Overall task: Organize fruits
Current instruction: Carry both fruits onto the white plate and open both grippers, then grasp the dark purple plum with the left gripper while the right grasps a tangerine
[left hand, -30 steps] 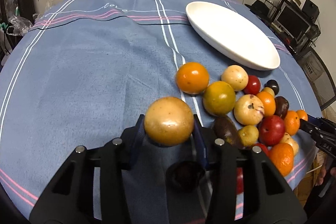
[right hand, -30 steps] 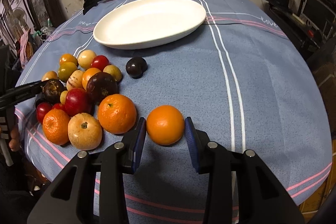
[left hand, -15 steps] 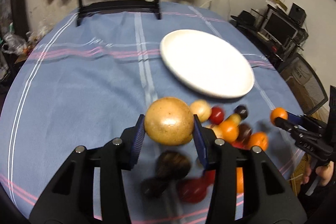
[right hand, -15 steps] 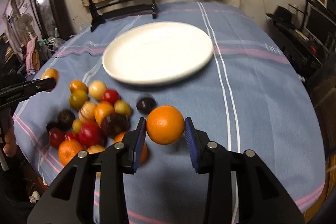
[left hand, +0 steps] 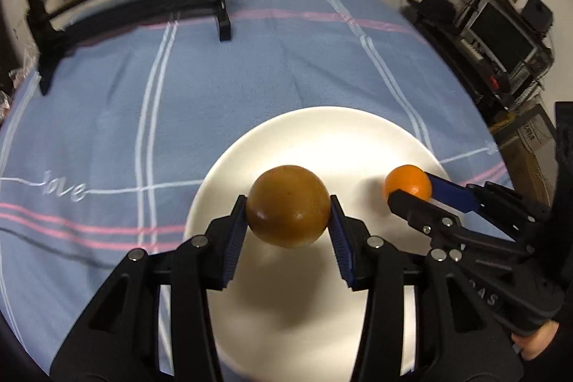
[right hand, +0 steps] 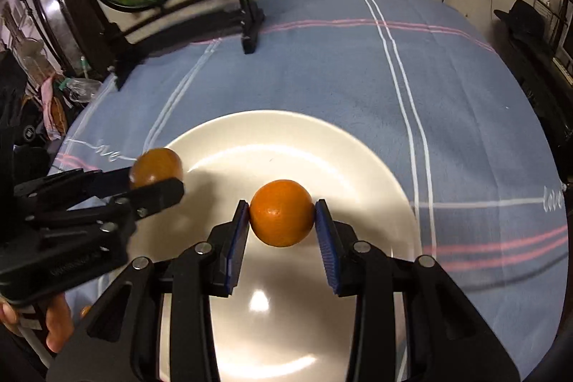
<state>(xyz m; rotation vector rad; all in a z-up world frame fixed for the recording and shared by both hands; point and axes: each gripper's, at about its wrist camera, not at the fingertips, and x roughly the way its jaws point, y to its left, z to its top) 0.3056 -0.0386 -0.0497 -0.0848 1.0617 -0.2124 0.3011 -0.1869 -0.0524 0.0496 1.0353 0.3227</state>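
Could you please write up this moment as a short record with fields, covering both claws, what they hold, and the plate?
left claw: shut on the brown fruit, held above the plate
right claw: shut on the orange, held above the plate
plate: white, round, nothing lying on it in view
fruit touching plate: neither, as far as the shadows suggest
surface: table under a blue cloth with white and pink stripes
background: black stand with a round picture at the far edge

Dim indoor light, glare spot on plate (right hand: pixel 259 305), soft shadows, blurred bkgd, fisheye-warped dark edges
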